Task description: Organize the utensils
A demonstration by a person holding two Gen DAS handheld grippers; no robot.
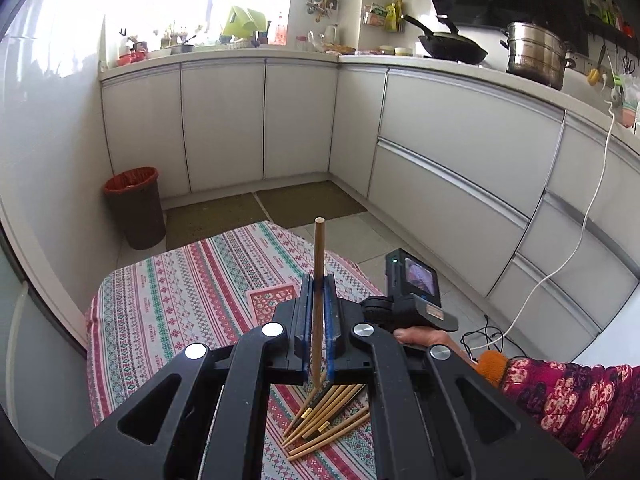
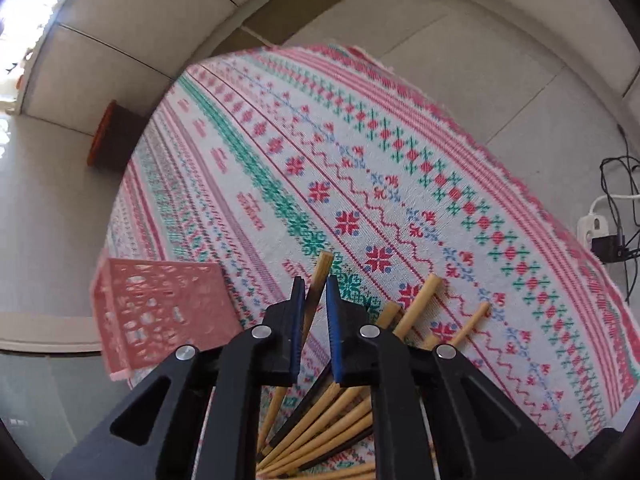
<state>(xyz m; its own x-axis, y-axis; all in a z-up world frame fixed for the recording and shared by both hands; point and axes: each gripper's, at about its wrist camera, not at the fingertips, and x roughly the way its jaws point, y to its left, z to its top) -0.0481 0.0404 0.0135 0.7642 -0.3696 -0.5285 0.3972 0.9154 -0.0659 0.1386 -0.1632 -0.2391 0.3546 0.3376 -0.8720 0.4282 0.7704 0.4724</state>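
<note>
- Left gripper (image 1: 319, 280) is clenched on a single wooden chopstick (image 1: 319, 264); the stick runs lengthwise between the blue pads, its round end jutting out past the fingertips and its other end reaching back toward the pile below.
- Right gripper (image 2: 313, 286) has its jaws drawn close about one brown-and-tan chopstick (image 2: 318, 280) — the stick passes slantwise between the blue pads, and whether both pads press on it I cannot tell.
- Loose chopsticks (image 2: 332, 428) lie fanned on the patterned tablecloth (image 2: 360, 152) under the right gripper; a few light ends (image 2: 420, 300) stick out to its right side.
- From the left wrist view the same heap of chopsticks (image 1: 328, 416) shows through the gripper's frame, resting on the cloth, some with dark ends and small gold bands.
- Pink perforated basket (image 2: 160, 316) stands on the cloth at the left of the right gripper, near the table's edge; in the left wrist view only a part of it shows beyond the fingers.
- A hand (image 1: 424, 338) in a floral sleeve (image 1: 568, 396) holds the right gripper's body, which carries a small lit screen — seen at the right of the left wrist view.
- Beyond the table stand white kitchen cabinets (image 1: 224, 120), a dark bin with a red liner (image 1: 136, 208), a black wok (image 1: 452, 48) and a steel steamer pot (image 1: 536, 56) on the counter.
</note>
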